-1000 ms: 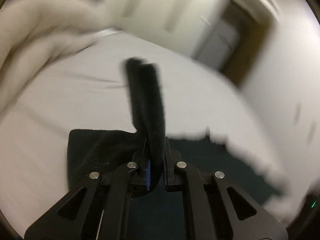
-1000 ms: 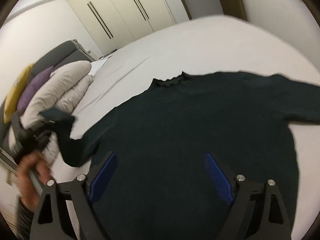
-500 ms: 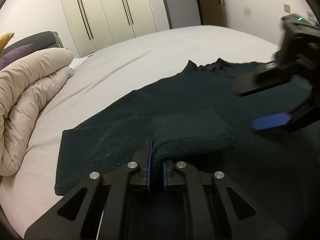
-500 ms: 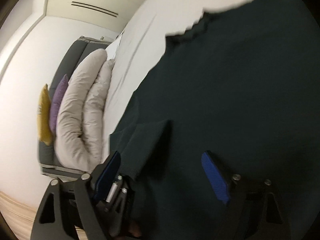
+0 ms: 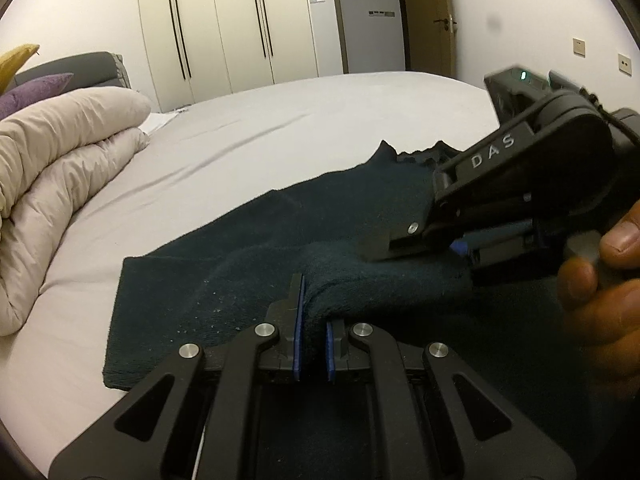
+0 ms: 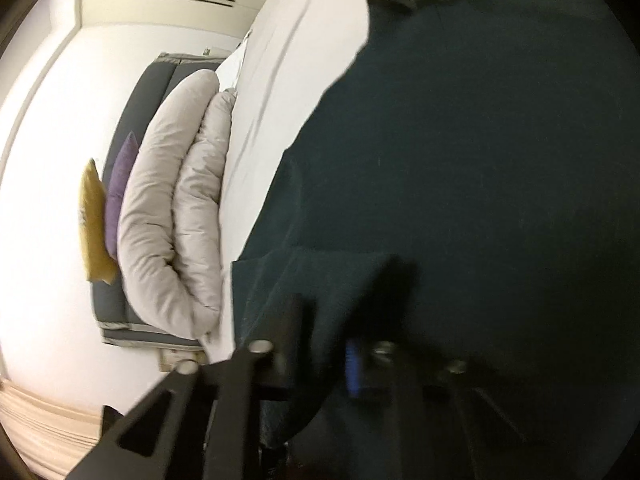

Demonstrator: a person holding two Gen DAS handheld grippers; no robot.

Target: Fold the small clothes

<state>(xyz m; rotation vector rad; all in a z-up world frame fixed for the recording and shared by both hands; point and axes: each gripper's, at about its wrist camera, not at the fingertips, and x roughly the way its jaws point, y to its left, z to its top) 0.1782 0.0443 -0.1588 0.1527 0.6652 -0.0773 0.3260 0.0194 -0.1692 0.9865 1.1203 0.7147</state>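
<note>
The dark green knitted sweater (image 5: pixel 248 264) is being kept spread on the white bed (image 5: pixel 280 128), its left sleeve (image 5: pixel 384 272) being folded inward; the sleeve is being pinched by the left gripper (image 5: pixel 312 340), and the right gripper (image 5: pixel 448 250) has just been closing on it; the body is not yet folded

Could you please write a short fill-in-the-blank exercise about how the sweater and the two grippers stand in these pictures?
1. The dark green sweater lies on a bed with a ____ sheet.
2. The left gripper holds the sweater's folded-over ____ in its shut jaws.
3. The right gripper, whose jaws have just been closing, has sweater fabric between them, beside the left one.
4. The rolled duvet at the head of the bed is ____.

Missing words: white; sleeve; beige
</note>
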